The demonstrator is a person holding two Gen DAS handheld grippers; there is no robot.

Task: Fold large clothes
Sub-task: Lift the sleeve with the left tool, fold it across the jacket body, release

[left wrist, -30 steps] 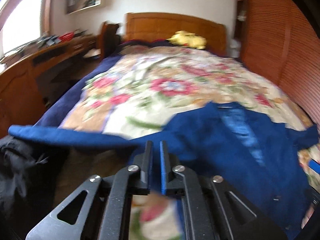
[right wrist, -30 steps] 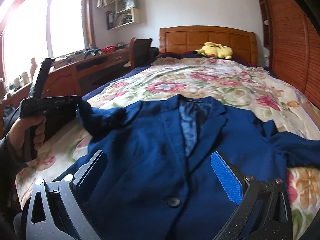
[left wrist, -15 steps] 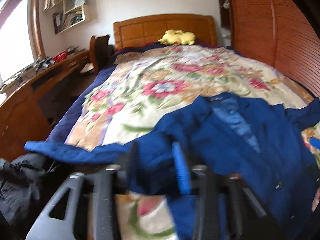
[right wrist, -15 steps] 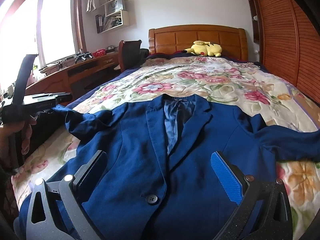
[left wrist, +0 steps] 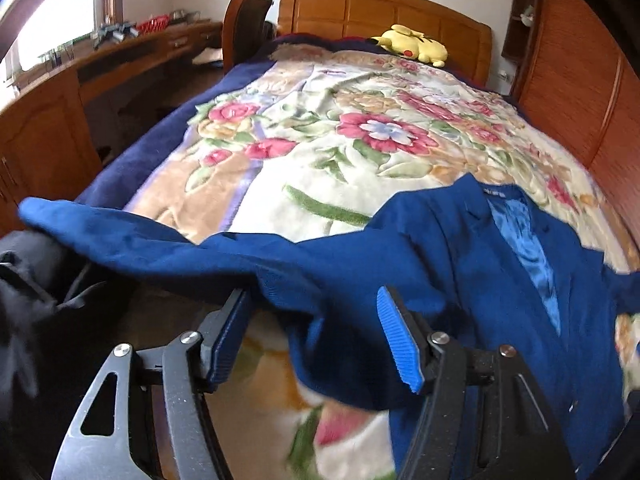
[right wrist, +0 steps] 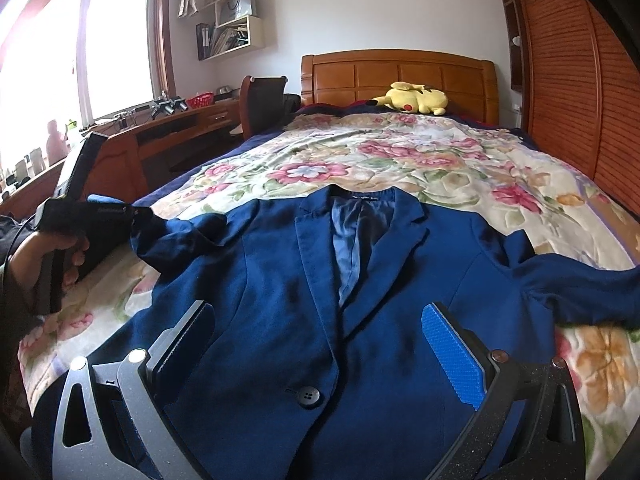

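Left gripper (left wrist: 316, 336) jaws opened, sleeve (left wrist: 168, 240) released; plush toy (right wrist: 412, 98) by headboard (right wrist: 400, 76).

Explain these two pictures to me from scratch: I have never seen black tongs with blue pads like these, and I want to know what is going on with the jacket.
A person holds one hand-operated pair of tongs in each hand; a camera on each looks along its fingers. One picture comes from the left tongs, the other from the right tongs, which also shows the hand holding the left tool. A dark blue suit jacket lies front-up on the floral bed blanket, with a yellow plush toy by the wooden headboard. The left tongs have just opened around the jacket's sleeve; nothing is gripped. The right tongs hang open above the jacket.
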